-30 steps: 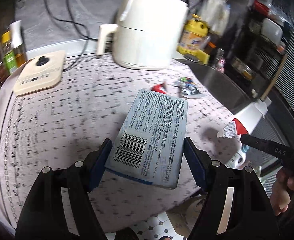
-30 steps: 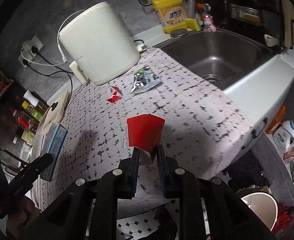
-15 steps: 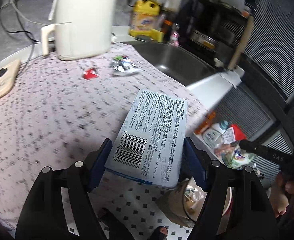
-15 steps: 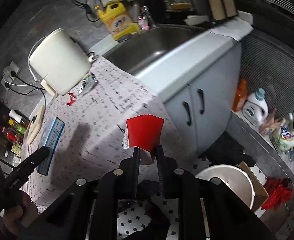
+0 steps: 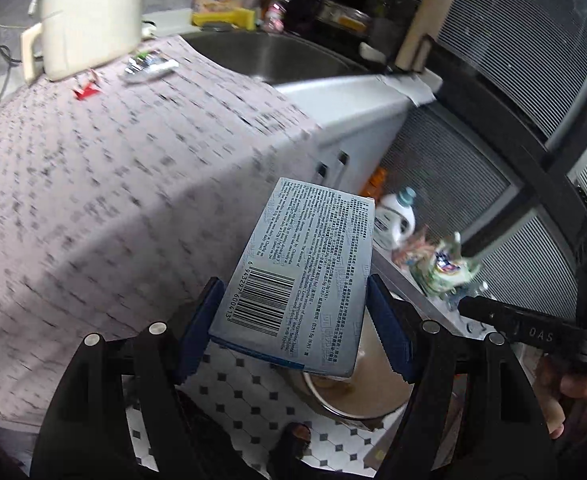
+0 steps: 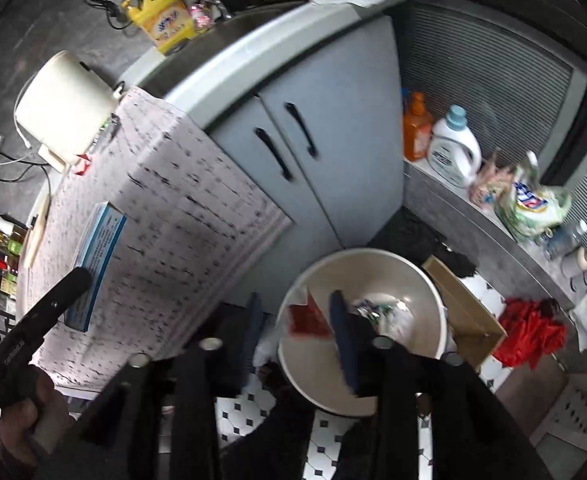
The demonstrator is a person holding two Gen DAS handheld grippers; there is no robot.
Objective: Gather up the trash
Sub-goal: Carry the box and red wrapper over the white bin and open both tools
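Observation:
My left gripper (image 5: 293,304) is shut on a blue-grey carton (image 5: 305,264) with a barcode, its blue pads pressing both sides. It hangs past the counter edge, above a round beige bin (image 5: 357,404) on the floor. In the right wrist view the right gripper (image 6: 295,302) is over the same bin (image 6: 373,258) and its jaws are opening. A red wrapper (image 6: 307,318) is loose between them, touching neither pad, with other rubbish in the bin behind it. A red scrap (image 5: 87,88) and a foil wrapper (image 5: 149,66) lie on the patterned counter.
A white appliance (image 5: 89,12) and a steel sink (image 5: 269,54) are on the counter. Grey cabinet doors (image 6: 293,148) stand beside the bin. Detergent bottles (image 6: 453,148), a cardboard box (image 6: 469,308) and a red bag (image 6: 529,332) crowd the tiled floor to the right.
Both grippers swung off the counter to above the floor bin. The right jaws spread and the red wrapper came free of them. The left still grips the carton.

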